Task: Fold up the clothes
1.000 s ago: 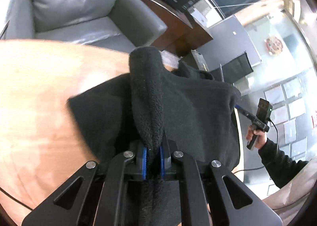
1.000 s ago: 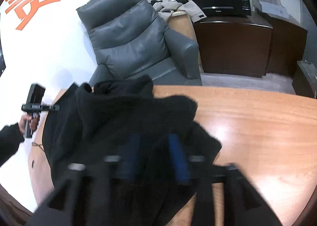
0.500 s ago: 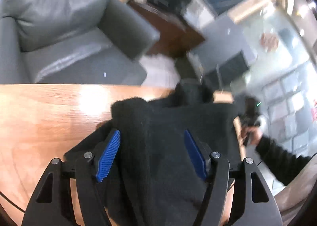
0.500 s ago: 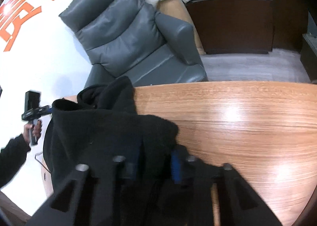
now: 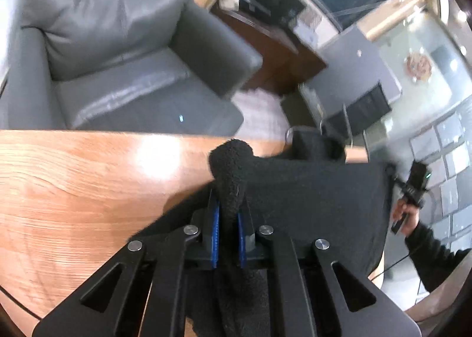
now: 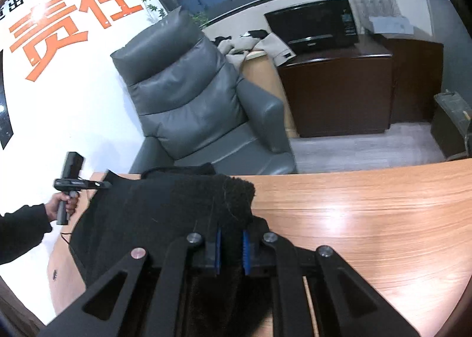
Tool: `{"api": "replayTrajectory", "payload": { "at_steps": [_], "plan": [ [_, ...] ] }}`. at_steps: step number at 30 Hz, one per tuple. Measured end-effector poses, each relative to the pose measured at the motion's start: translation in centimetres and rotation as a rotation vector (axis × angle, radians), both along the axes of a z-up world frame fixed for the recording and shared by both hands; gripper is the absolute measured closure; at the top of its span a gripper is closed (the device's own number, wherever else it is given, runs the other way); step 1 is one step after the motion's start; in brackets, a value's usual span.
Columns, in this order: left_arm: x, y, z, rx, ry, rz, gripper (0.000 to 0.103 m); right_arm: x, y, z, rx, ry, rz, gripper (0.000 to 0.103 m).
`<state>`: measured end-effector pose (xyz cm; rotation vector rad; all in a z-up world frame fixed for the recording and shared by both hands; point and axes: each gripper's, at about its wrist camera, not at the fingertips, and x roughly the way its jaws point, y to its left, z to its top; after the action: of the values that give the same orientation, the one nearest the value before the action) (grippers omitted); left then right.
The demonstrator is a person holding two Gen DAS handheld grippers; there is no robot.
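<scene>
A black fleece garment (image 5: 309, 189) lies on the wooden table (image 5: 73, 189), stretched between my two grippers. My left gripper (image 5: 228, 210) is shut on a bunched fold of the fleece that sticks up beyond the blue pads. In the right wrist view my right gripper (image 6: 231, 236) is shut on the fuzzy right corner of the garment (image 6: 165, 201). Each view shows the other gripper in a hand with a dark sleeve at the garment's far edge: the right gripper (image 5: 393, 174) and the left gripper (image 6: 104, 185).
A grey leather armchair (image 6: 191, 106) stands just beyond the table's far edge (image 6: 368, 171). Behind it is a dark wooden cabinet (image 6: 339, 92) with a black appliance and some clothes on top. Bare tabletop lies to the right in the right wrist view.
My left gripper let go of the fleece, opened wide, shifted along the garment and shut on a new fold. My right gripper went from open to shut on the garment's corner.
</scene>
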<state>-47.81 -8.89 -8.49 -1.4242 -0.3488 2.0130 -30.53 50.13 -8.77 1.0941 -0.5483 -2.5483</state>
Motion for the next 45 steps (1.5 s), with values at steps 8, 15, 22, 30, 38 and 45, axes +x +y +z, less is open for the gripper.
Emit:
{"api": "replayTrajectory", "payload": {
  "at_steps": [8,15,22,30,38,45],
  "plan": [
    [-1.3,0.1,-1.5,-0.023,0.002,0.029,0.094,-2.8,0.6,-3.4,0.002,-0.019,0.0,0.092],
    [-1.7,2.0,-1.4,-0.152,0.059,-0.013,0.085,-5.9,0.6,-7.2,0.097,-0.173,-0.005,0.076],
    [2.3,2.7,4.5,-0.119,0.239,-0.062,0.055,-0.8,0.3,1.1,0.227,0.05,-0.082,0.017],
    [9.1,10.5,-1.5,-0.287,0.172,-0.478,0.045,4.7,-15.0,0.1,0.368,0.059,0.37,0.019],
    [14.2,7.3,-2.3,-0.207,0.131,-0.401,0.05,9.9,-13.5,-5.9,0.253,-0.067,0.307,0.022],
    [22.7,7.2,-1.5,-0.345,0.082,-0.35,0.043,14.8,-13.0,-2.6,0.214,-0.129,0.368,0.022]
  ]
}}
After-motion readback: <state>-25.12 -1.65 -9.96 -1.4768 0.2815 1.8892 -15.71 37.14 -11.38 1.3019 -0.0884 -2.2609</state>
